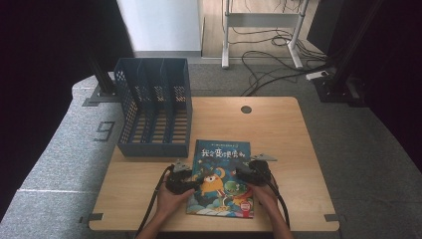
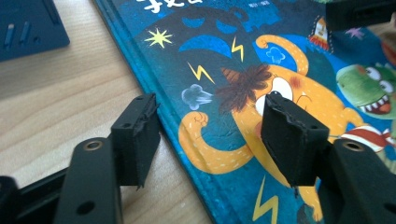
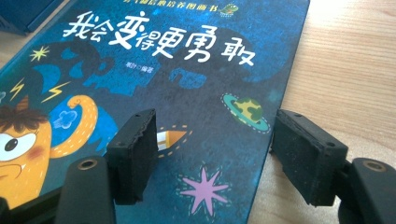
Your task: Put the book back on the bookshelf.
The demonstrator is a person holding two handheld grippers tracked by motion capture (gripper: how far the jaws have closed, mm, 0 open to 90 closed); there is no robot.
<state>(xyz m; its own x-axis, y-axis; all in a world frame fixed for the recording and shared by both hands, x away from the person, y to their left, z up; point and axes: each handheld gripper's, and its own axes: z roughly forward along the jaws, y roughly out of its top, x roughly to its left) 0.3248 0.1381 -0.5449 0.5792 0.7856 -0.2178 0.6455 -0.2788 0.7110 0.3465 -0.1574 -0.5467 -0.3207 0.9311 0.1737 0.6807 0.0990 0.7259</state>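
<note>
Straddling the book's (image 1: 222, 177) side edges, left tool (image 1: 180, 175), right tool (image 1: 253, 170) — jaws apart, angled down

Blue file rack (image 1: 154, 107) blocks the far-left tabletop (image 1: 278, 124). Book (image 1: 223, 164) lies flat just in front of it, bare wood between. Far-right quarter open. Bare strips run along both book sides.

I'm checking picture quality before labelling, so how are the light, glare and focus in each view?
High view: dim and soft, dark corners, the book title barely legible. Left gripper view: book sharp, daylight sheen on the table. Right gripper view: title crisp, table washed out top right.
</note>
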